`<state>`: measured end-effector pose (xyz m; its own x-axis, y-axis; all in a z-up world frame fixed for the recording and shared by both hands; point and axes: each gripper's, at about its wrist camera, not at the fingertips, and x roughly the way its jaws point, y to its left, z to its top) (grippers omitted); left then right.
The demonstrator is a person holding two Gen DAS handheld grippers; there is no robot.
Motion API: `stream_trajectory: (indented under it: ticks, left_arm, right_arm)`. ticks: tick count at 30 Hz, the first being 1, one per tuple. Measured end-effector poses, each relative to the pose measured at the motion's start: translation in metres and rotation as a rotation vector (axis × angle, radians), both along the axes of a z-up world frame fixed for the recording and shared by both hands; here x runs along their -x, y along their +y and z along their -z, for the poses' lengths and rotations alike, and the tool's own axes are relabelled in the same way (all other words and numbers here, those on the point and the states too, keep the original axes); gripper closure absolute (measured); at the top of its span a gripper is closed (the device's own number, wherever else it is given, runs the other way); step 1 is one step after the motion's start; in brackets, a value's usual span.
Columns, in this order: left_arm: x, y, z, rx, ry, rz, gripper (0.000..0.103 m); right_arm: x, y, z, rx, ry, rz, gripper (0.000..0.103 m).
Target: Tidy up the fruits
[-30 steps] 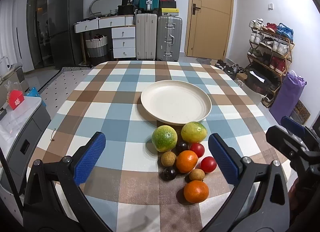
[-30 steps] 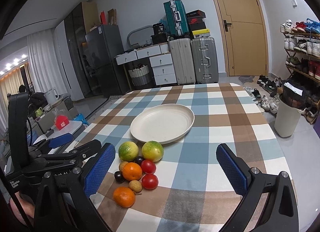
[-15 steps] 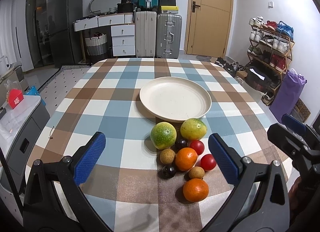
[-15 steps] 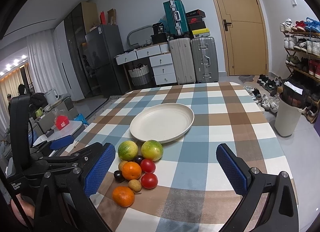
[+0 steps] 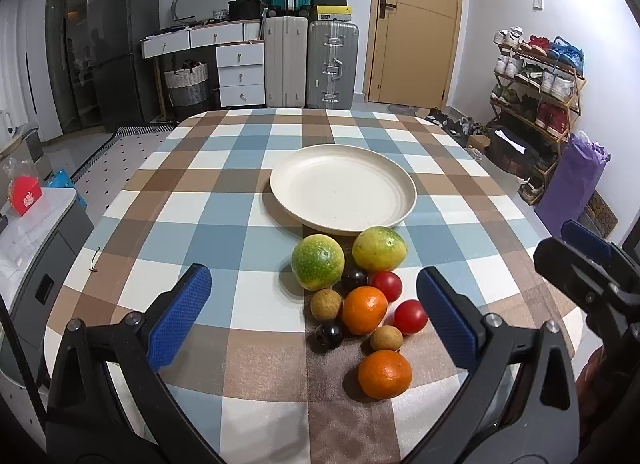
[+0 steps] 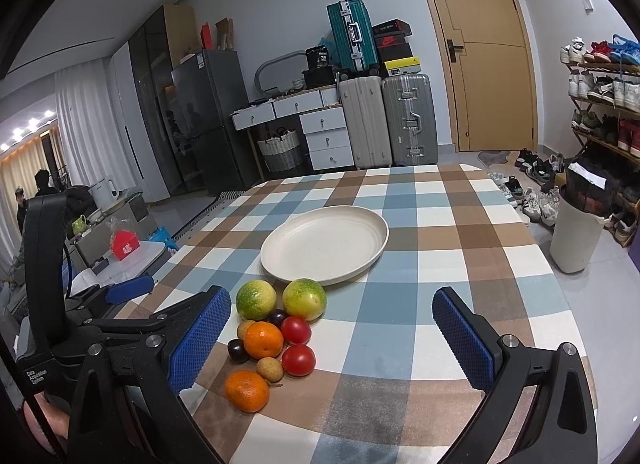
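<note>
Fruit heaped on the checked table (image 5: 208,200), my fingers spread wide.

Left wrist: my left gripper (image 5: 314,318) gapes over the fruit pile (image 5: 356,296), just before the bare plate (image 5: 343,194).
Right wrist: my right gripper (image 6: 332,338) gapes, the pile (image 6: 276,338) beside its left finger.

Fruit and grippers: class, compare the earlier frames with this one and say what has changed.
Nothing was picked up or released. Both cameras shifted only slightly. The left gripper and right gripper stay open, the fruit lies clustered as before, and the plate is still bare.
</note>
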<state>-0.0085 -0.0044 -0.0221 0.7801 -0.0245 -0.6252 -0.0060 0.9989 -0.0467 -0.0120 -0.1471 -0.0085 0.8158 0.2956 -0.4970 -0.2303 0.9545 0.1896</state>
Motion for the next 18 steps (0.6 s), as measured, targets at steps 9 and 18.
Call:
stream_trajectory:
  ticks: [9,18]
  left_arm:
    - [0.002,-0.005,0.015,-0.006,0.040,0.026,0.001]
    - [0.002,-0.013,0.041,-0.003,0.092,0.074,0.001]
  right_arm:
    - [-0.001,-0.007,0.005,-0.011,0.012,0.014,0.000]
    - [-0.003,-0.011,0.009,-0.010,0.020,0.032,0.000]
